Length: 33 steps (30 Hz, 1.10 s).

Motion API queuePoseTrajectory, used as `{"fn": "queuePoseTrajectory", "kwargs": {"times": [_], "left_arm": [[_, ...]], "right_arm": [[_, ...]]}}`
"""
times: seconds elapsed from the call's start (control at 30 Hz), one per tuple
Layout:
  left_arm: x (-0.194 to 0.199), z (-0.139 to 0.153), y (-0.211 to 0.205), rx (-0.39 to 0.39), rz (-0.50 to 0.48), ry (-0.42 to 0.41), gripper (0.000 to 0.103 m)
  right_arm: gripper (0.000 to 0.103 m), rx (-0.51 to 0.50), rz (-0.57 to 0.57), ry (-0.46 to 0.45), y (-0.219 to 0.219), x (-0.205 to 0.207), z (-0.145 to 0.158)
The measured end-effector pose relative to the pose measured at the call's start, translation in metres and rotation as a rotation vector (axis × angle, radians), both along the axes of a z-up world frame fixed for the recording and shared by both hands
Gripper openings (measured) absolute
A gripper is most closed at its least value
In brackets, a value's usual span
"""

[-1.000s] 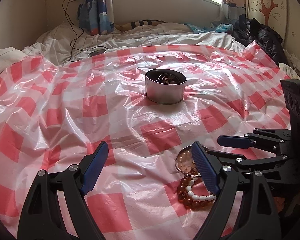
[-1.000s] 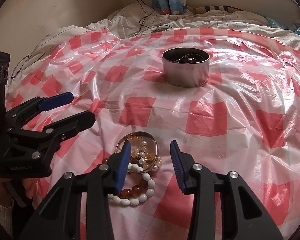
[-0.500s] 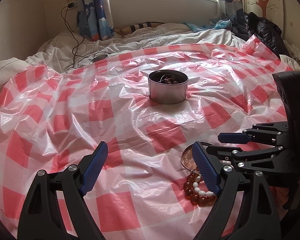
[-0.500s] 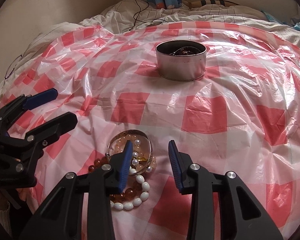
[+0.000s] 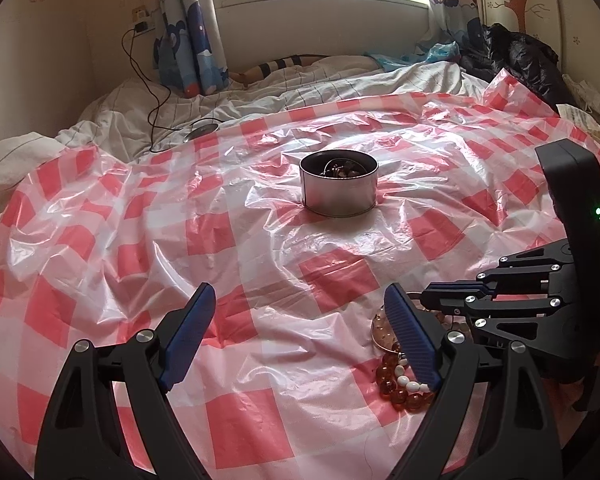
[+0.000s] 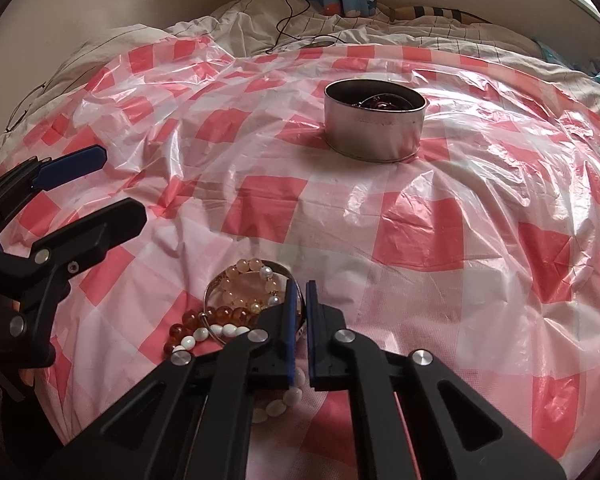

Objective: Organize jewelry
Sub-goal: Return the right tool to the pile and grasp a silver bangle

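Note:
A heap of jewelry lies on the red-checked plastic sheet [image 6: 268,208]: a silver bangle [image 6: 209,294], a pale peach bead bracelet [image 6: 242,270] and an amber-and-white bead bracelet [image 6: 224,314]. My right gripper [image 6: 299,285] has its jaws down to a thin slit, pinching the bangle's right rim. From the left wrist view it [image 5: 427,294] comes in from the right over the heap, whose amber beads [image 5: 396,394] show there. My left gripper [image 5: 300,296] stands wide open with nothing between its fingers, left of the heap. A round metal tin [image 5: 339,196] with dark jewelry inside sits farther back.
The sheet covers a soft bed with a rumpled white duvet [image 5: 284,92] behind it. A black cable [image 5: 152,80] and a small round device lie at the back left. Dark clothing [image 5: 516,60] is piled at the back right by the wall.
My right gripper's jaws went from half open around the heap to shut on the bangle's rim. The left gripper stayed open and tilted up slightly, showing more of the window.

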State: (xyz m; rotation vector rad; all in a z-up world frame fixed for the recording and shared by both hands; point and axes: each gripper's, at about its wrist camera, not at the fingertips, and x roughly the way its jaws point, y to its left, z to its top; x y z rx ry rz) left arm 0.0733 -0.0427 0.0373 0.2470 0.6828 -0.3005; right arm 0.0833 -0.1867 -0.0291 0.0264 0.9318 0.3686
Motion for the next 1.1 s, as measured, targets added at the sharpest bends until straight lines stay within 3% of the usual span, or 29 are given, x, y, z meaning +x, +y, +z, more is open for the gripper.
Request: {"fn": "queuePoseTrajectory", "kwargs": {"times": [0.53,1.1], "left_arm": [[-0.011,0.016,0.001,-0.011,-0.01,-0.084,0.083],[-0.015,0.018,-0.002,0.016,-0.015,-0.109,0.084]], "right_arm": [[0.005,0.074,-0.02,-0.049,-0.011,-0.001,0.017],[0.005,0.085,-0.065,-0.056,-0.023,0.001,0.02]]}}
